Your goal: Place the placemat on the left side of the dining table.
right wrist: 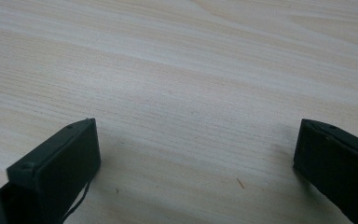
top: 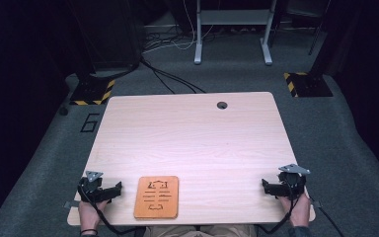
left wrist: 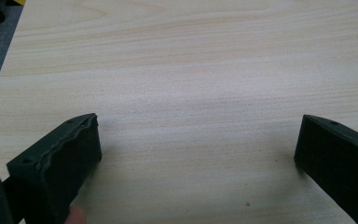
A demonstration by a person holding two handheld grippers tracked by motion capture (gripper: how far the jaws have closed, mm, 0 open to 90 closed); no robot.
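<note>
Pale wood worktop [top: 192,138] carries one orange cut-out board [top: 156,197] flat at its near edge, apparently staged within reach; left gripper [top: 109,191] just beside it and right gripper [top: 268,186] well apart both rest with jaws wide and empty, seemingly at ready

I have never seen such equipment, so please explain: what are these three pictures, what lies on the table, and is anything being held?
A person sits at a wooden table with a hand-held tool in each hand: the left gripper and the right gripper. The high view looks down from above. The other two come from cameras riding on each gripper, looking along its two black jaws. An orange flat board with cut-out shapes lies between the hands. Both pairs of jaws stand wide open over bare wood, holding nothing.
</note>
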